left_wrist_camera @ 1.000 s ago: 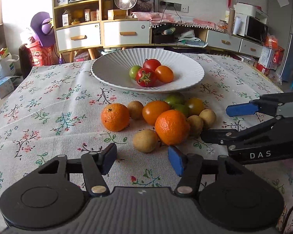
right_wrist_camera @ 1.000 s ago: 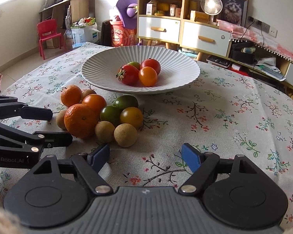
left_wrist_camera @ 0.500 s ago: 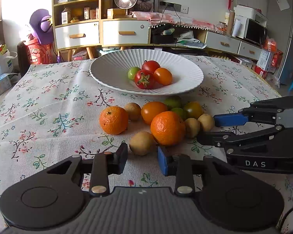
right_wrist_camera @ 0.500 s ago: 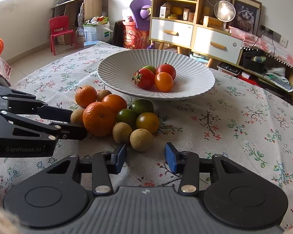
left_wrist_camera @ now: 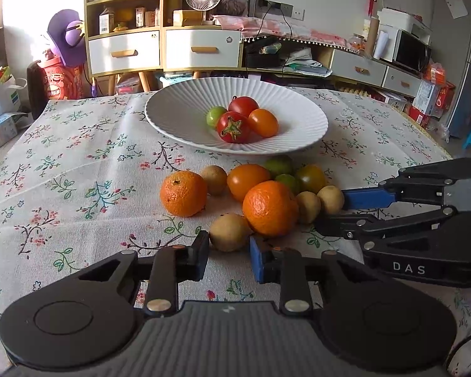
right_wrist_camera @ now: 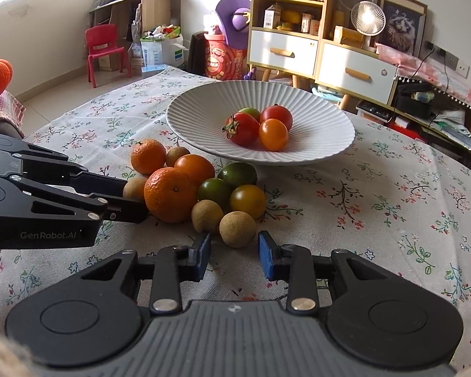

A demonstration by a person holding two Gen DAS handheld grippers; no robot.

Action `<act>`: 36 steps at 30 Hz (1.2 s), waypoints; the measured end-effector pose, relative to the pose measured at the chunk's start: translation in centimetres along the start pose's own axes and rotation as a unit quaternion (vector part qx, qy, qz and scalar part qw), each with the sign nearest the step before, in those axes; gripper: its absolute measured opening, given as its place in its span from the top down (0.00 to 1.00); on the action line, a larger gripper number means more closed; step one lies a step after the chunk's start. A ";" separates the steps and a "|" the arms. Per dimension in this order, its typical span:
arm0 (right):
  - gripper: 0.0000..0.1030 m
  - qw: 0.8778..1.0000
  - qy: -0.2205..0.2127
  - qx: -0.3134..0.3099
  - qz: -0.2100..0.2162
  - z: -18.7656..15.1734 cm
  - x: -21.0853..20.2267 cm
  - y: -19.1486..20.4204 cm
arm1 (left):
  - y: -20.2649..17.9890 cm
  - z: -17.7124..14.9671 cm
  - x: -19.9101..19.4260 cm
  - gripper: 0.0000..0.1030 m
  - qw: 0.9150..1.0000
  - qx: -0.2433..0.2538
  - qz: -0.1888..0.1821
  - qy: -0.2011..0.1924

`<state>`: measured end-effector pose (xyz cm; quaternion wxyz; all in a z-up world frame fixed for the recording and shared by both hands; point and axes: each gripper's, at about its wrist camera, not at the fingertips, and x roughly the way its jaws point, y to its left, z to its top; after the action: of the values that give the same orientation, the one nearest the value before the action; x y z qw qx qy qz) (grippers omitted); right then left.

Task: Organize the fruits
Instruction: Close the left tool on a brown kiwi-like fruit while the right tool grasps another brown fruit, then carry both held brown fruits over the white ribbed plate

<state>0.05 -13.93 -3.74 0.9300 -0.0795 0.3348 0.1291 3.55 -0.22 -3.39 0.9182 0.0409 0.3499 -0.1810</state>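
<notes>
A living room with drawers, shelves and a small fan is seen behind a surface (left_wrist_camera: 62,163) covered by a floral cloth. Toward its far edge a ribbed white bowl (left_wrist_camera: 179,116) is set, and four small tomatoes (left_wrist_camera: 235,125) are gathered in it. In front of the bowl a loose pile of fruit is left on the cloth: two oranges, further tomatoes and several small brown fruits.

Since a second ago both pairs of jaws have been drawn in. The left gripper (left_wrist_camera: 229,253) has just been closing, and a brown fruit (left_wrist_camera: 229,232) at the near edge of the pile is now flanked by its pads; contact seems to have been made, though firm pinching cannot be confirmed. The right gripper (right_wrist_camera: 234,253) has likewise been closing on another brown fruit (right_wrist_camera: 237,228), whose lower part is bracketed by narrowed pads.

Two grasps are judged to be nearly set, so both fruits may next be lifted for sorting.
</notes>
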 end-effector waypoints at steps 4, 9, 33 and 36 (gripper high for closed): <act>0.71 1.000 0.000 0.000 0.000 0.0 0.0 0.1 | 0.0 0.1 0.0 0.76 1.000 -0.001 -0.001 0.004; 0.72 1.000 0.000 0.000 0.001 0.1 0.1 0.1 | 0.0 0.2 -0.2 0.76 1.000 -0.003 -0.003 0.005; 0.79 0.999 0.027 0.031 0.022 0.7 -0.6 -0.8 | -0.3 1.4 -1.4 0.76 0.999 -0.007 -0.029 0.040; 0.79 0.999 0.027 0.036 0.028 0.9 -0.9 -0.8 | -0.2 1.6 -1.6 0.76 0.998 -0.014 -0.038 0.042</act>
<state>0.15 -14.69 -2.48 0.9187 -0.0398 0.3668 0.1409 3.36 -0.22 -1.11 0.8956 0.0228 0.3922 -0.2089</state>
